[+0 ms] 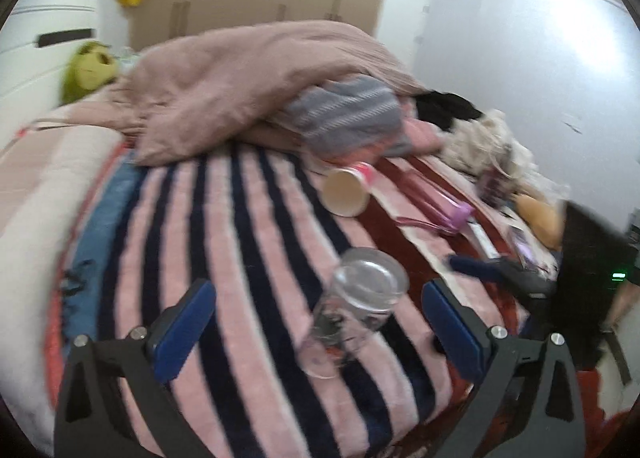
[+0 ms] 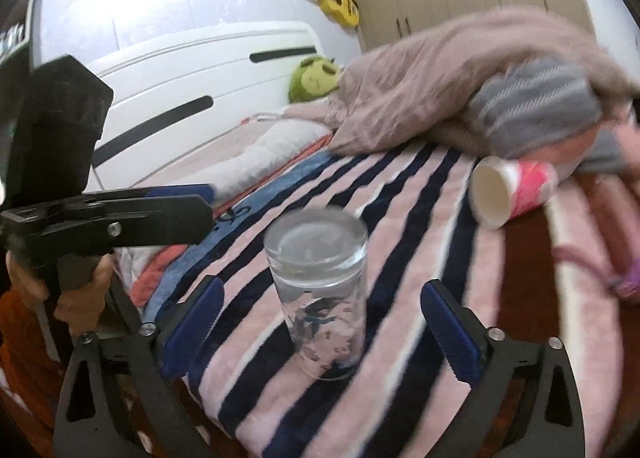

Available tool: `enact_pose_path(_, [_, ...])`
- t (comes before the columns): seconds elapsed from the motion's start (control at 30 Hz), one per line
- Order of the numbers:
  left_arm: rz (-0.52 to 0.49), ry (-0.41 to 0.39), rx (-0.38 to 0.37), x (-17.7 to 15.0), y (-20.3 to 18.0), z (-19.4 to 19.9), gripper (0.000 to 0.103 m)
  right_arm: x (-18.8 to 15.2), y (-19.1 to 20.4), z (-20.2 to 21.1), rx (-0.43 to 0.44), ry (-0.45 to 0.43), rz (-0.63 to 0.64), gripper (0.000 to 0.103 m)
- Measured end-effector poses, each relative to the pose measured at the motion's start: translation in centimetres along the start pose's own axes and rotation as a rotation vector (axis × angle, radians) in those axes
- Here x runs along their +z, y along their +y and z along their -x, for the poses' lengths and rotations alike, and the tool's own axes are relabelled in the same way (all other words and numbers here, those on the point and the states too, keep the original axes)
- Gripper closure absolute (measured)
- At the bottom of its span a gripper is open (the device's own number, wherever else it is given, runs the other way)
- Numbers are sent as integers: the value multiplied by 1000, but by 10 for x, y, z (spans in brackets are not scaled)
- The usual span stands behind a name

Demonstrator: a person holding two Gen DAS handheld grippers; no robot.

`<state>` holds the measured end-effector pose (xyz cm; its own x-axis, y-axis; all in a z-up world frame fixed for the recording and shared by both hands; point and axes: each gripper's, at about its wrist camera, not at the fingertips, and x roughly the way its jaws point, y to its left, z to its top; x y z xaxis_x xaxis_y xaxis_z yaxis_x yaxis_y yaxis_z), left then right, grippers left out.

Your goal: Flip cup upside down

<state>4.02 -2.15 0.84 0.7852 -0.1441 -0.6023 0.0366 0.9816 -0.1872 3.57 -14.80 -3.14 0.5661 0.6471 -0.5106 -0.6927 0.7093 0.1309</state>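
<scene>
A clear glass cup [image 1: 352, 306] with a printed picture stands upside down on the striped blanket [image 1: 248, 258], thick base up. It also shows in the right wrist view [image 2: 320, 290]. My left gripper [image 1: 320, 318] is open, its blue pads [image 1: 184, 330] wide on either side of the cup, not touching it. My right gripper [image 2: 320, 322] is open too, with the cup between its pads [image 2: 452, 334], untouched. The left gripper's body [image 2: 120, 217] shows at the left of the right wrist view.
A pink and white paper cup [image 1: 348, 189] lies on its side farther back, also in the right wrist view [image 2: 512, 189]. A pink duvet [image 1: 248, 85] and grey pillow [image 1: 348, 117] are piled behind. Clutter [image 1: 500, 161] lies at the right. A white headboard [image 2: 200, 69] stands at the left.
</scene>
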Motion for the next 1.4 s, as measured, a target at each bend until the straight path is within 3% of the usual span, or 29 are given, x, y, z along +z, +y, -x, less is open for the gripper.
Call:
enact_pose_path(0.17, [30, -1, 151, -2, 4, 14, 1, 8, 9, 42, -68, -51, 37, 0])
enact_pose_path(0.27, [37, -2, 191, -5, 5, 18, 1, 8, 12, 55, -96, -63, 35, 0])
enact_pose_path(1.4, [37, -2, 217, -11, -1, 28, 1, 8, 5, 74, -101, -80, -37, 0])
